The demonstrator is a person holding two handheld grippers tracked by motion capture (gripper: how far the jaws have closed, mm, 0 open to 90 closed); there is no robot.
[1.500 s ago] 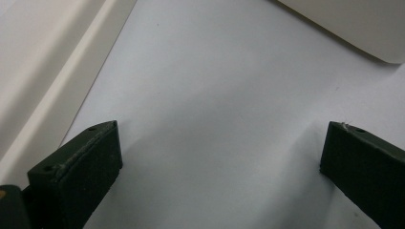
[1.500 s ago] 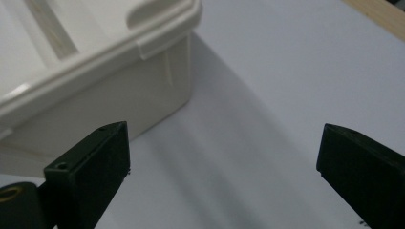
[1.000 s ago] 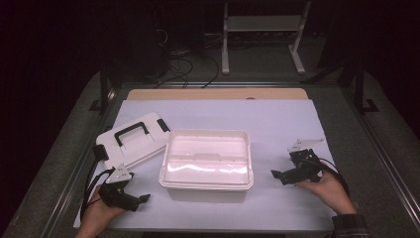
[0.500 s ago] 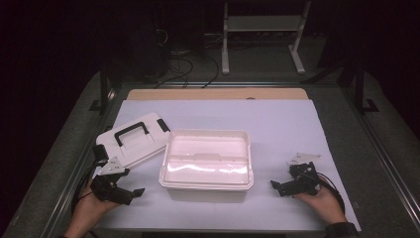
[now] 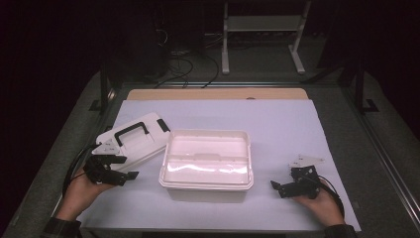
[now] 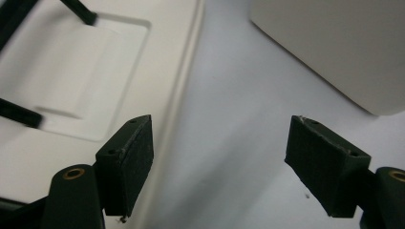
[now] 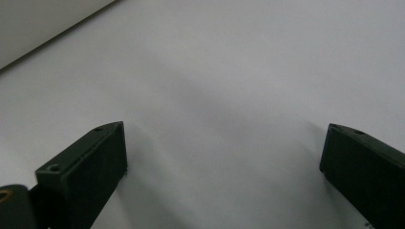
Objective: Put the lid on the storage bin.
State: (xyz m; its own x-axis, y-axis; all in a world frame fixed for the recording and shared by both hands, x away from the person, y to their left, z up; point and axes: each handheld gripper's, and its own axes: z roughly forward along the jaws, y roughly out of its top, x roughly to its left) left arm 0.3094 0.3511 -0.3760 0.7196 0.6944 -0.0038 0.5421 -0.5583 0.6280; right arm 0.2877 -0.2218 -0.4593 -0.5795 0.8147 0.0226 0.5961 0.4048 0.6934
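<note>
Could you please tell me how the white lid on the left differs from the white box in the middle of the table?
The lid is flat and shallow, whereas the box is a deep open tub with tall walls. The lid carries a black handle; the box shows none. The lid lies skewed to the table edge, while the box sits square to it. The lid looks smaller than the box. Both are white plastic and rest on the pale sheet, close beside each other.

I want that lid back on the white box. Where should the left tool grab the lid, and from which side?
Probably the black handle on top of the lid. It stands raised above a recess, so jaws could close across its bar from above. The lid lies flat, top up, left of the box, and the left tool sits open at its near edge, holding nothing.
</note>
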